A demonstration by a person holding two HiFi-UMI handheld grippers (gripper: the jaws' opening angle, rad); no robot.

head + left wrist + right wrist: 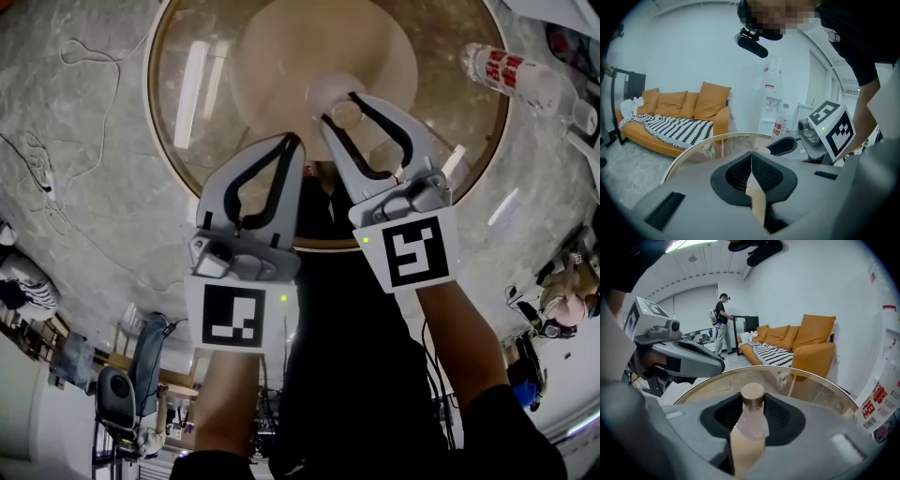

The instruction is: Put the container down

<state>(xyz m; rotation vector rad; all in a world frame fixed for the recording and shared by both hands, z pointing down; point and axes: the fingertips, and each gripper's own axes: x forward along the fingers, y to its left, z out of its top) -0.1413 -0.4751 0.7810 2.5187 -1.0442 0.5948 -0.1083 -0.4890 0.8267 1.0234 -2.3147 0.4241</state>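
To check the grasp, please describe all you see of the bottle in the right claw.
The bottle is small, with a pale pinkish, cloudy body and a round tan cap; it looks like plastic. It stands upright in the right claw, gripped at its body, over the glass table. Its base is hidden.

A round glass table (187, 94) bears a red-labelled bottle (511, 73) near its rim.

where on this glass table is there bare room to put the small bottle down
The left half of the glass table is bare from its rim to the centre; the far middle looks free too. Only the right rim is taken, by the red-labelled bottle.
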